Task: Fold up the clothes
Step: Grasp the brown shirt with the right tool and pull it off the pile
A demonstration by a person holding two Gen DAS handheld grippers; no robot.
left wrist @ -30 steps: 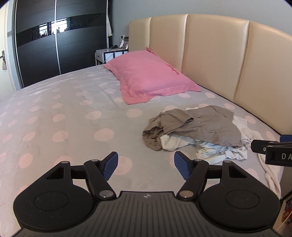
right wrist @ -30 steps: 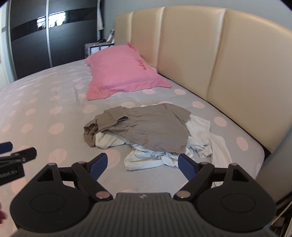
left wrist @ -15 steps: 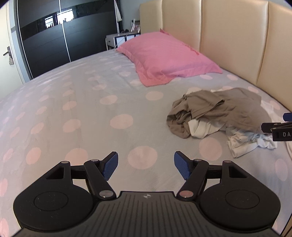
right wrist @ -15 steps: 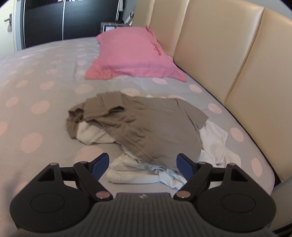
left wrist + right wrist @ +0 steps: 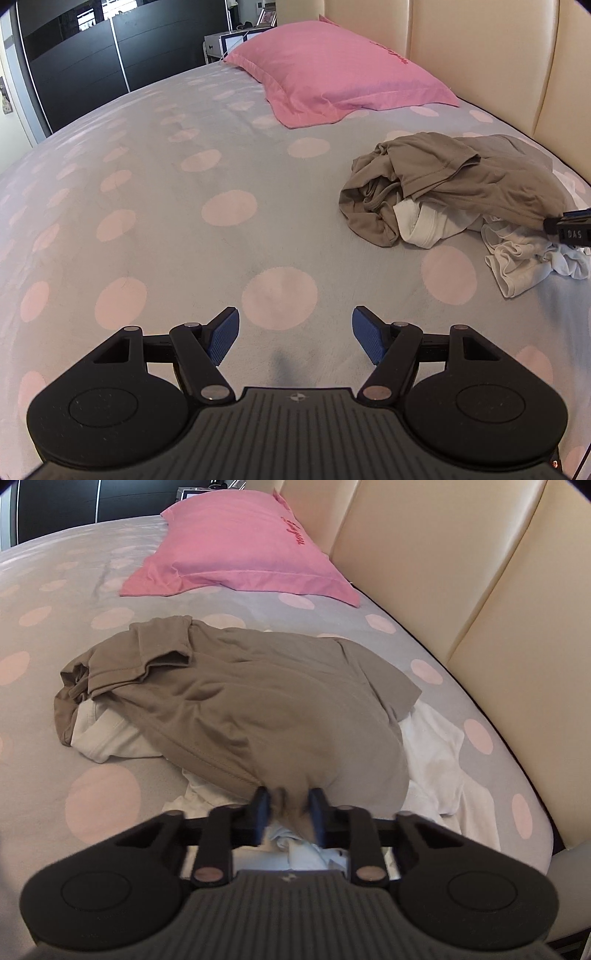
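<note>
Pinching the near edge of the brown shirt (image 5: pixel 236 701), right gripper (image 5: pixel 288 812) has jaws nearly shut on a bunch of cloth. Left gripper (image 5: pixel 295 332) hangs open over the bed (image 5: pixel 147 206), nothing in it. Shirt's crumpled on white clothes (image 5: pixel 436 760) w/ pillow (image 5: pixel 240 565) beyond. Risk: lifting drags white stuff along, or thin pinch slips.

I see a bed (image 5: pixel 184 206) with a grey sheet with pale pink dots. A cream padded headboard (image 5: pixel 461 572) stands at its right side. A pink pillow (image 5: pixel 340 81) lies against the headboard. Beyond the pillow is a small white nightstand (image 5: pixel 225 44), and left of it a black glossy wardrobe (image 5: pixel 92 62).
</note>
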